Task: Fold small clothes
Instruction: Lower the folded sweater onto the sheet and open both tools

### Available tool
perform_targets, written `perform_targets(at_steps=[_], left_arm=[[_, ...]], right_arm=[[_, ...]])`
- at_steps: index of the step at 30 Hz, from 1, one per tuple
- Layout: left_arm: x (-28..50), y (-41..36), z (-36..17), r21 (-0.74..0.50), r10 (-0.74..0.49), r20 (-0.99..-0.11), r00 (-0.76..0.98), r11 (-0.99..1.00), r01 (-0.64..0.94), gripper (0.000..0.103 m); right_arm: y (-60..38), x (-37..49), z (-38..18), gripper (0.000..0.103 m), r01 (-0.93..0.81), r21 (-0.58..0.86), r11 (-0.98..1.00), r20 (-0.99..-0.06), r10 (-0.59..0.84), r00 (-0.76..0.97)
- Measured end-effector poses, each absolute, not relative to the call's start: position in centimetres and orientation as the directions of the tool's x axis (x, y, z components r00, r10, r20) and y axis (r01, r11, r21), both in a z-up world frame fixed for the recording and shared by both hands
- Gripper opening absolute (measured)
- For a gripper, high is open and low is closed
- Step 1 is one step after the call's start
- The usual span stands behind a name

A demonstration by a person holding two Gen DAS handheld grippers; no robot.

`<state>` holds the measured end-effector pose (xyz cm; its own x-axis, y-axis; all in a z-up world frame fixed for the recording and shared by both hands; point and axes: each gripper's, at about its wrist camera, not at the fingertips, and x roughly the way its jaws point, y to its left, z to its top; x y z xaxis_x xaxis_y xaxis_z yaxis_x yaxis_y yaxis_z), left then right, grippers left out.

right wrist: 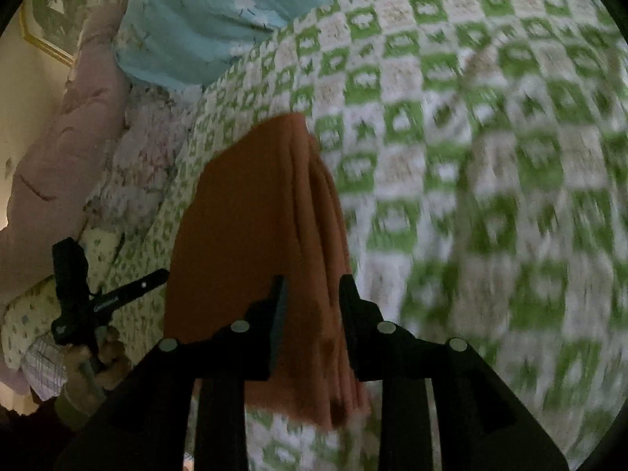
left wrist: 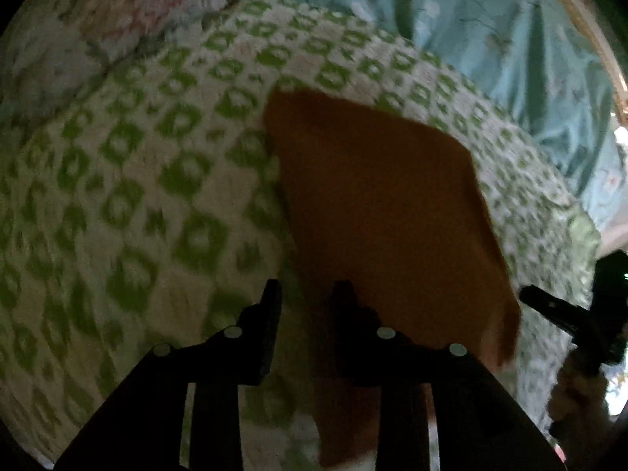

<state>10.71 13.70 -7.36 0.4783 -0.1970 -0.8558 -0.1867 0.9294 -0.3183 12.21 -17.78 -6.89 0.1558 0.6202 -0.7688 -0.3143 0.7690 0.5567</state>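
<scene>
An orange cloth [left wrist: 376, 212] lies folded on a green-and-white patterned bedspread [left wrist: 137, 180]. In the left wrist view my left gripper [left wrist: 308, 294] is open, its fingers standing apart over the cloth's near left edge. In the right wrist view the cloth [right wrist: 255, 235] shows stacked folded layers along its right side. My right gripper [right wrist: 312, 290] is open over the cloth's near right part, holding nothing. The other gripper shows at the edge of each view, the right one [left wrist: 549, 306] and the left one [right wrist: 129, 290].
A light blue floral sheet [right wrist: 204, 27] lies bunched at the far end of the bed. A pinkish quilt [right wrist: 59, 180] is heaped at the left of the right wrist view. The bedspread [right wrist: 490, 157] stretches wide to the right. Both views are motion-blurred.
</scene>
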Motion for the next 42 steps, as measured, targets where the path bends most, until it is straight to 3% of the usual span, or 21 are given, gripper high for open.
perform_targets(at_steps=[3, 9, 11, 16, 21, 28, 31, 37, 39, 42], left_arm=[[8.5, 13.1, -7.7, -0.371, -0.257, -0.849, 0.461, 0.912, -0.174, 0.037], [7.2, 13.0, -9.4, -0.385, -0.262, -0.858, 0.442, 0.897, -0.217, 0.038], [7.6, 13.2, -9.4, -0.413, -0.276, -0.847, 0.455, 0.88, -0.234, 0.038], [9.2, 12.7, -9.6, -0.382, -0.247, -0.866, 0.435, 0.889, -0.254, 0.04], [8.7, 11.3, -11.8, -0.295, -0.182, -0.899, 0.398, 0.923, -0.247, 0.04], [8.0, 11.8, -12.4, -0.287, -0.181, -0.893, 0.411, 0.934, -0.213, 0.044], [6.9, 11.6, -11.2, -0.284, -0.184, -0.891, 0.414, 0.939, -0.193, 0.043], [4.2, 10.6, -10.4, -0.289, -0.213, -0.887, 0.41, 0.948, -0.133, 0.042], [3.8, 10.1, -11.4, -0.259, -0.191, -0.903, 0.386, 0.957, -0.13, 0.042], [3.9, 10.0, -12.7, -0.241, -0.172, -0.912, 0.372, 0.959, -0.148, 0.045]], right_arm=[[-18.4, 10.5, -7.6, 0.033, -0.296, 0.555, 0.777, -0.78, 0.61, 0.141], [-18.1, 8.6, -8.7, 0.033, -0.308, 0.546, 0.779, -0.79, 0.601, 0.12], [-17.9, 8.7, -9.1, 0.005, -0.3, 0.55, 0.779, -0.791, 0.602, 0.111], [-18.1, 9.0, -6.2, 0.004, -0.336, 0.541, 0.771, -0.768, 0.615, 0.177], [-18.6, 9.1, -8.9, 0.004, -0.336, 0.448, 0.828, -0.844, 0.516, 0.147], [-17.8, 8.5, -11.5, 0.005, -0.362, 0.373, 0.854, -0.879, 0.45, 0.157], [-18.8, 8.5, -10.5, 0.027, -0.339, 0.385, 0.858, -0.875, 0.457, 0.163], [-20.2, 6.9, -4.9, 0.028, -0.382, 0.439, 0.813, -0.785, 0.554, 0.276], [-18.6, 6.1, -4.5, 0.028, -0.444, 0.465, 0.766, -0.768, 0.598, 0.229], [-15.9, 5.4, -6.8, 0.028, -0.488, 0.442, 0.752, -0.815, 0.565, 0.132]])
